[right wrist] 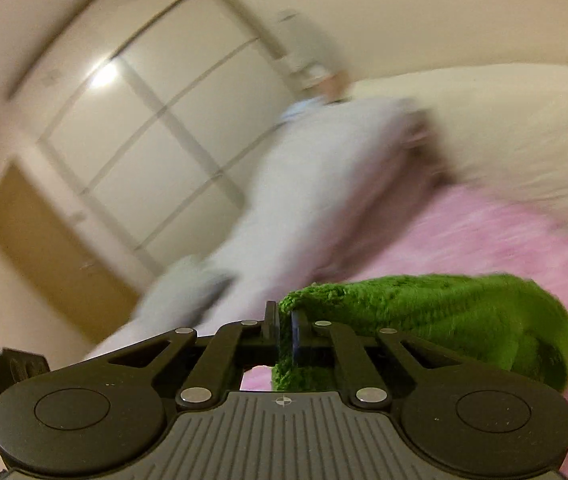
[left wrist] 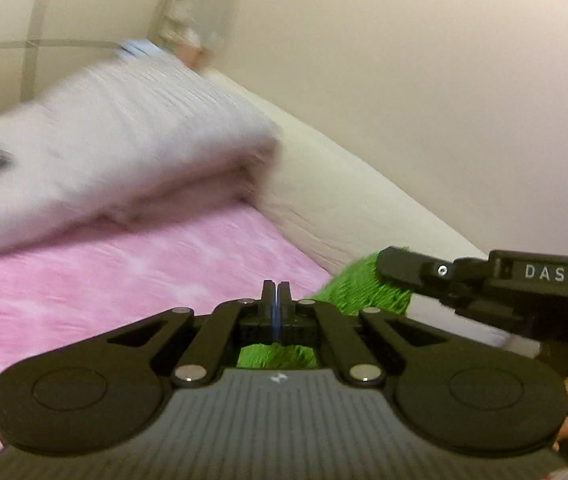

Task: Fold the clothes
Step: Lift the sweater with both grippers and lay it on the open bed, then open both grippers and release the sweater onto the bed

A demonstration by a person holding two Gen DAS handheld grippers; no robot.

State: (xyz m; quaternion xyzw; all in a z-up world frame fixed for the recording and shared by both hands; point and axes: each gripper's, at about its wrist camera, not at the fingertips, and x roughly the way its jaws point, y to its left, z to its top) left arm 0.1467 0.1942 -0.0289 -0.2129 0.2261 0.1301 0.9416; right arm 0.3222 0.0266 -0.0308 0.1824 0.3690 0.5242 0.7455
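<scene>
Bedroom setting: cream walls, a panelled wardrobe (right wrist: 156,136) in the background, and a bed with a pink sheet (left wrist: 124,280) serving as my working surface. Item one, the green fleecy garment (right wrist: 444,320), lies bunched on the sheet near the bed's cream edge, partly lifted. Item two, my right gripper (right wrist: 284,322), fingers pressed together on a thick edge of that garment, pile showing between and below them. Item three, my left gripper (left wrist: 275,296), fingers closed with no gap; green cloth shows just beneath and beside it, but I cannot tell whether any is actually pinched. Item four, a folded pale quilt (left wrist: 116,152) farther up the bed, apart from the garment. Handling note, as a judgement: with the cloth gathered like this, I would keep the right grip firm, hold both grippers level and draw the edge taut so any fold lands straight, not lumpy. Limits of view: both pictures are smeared by motion; the garment's type, full outline and any finished folds are cut off behind the gripper bodies; the right gripper's tip is lost against the green pile in the left view.
</scene>
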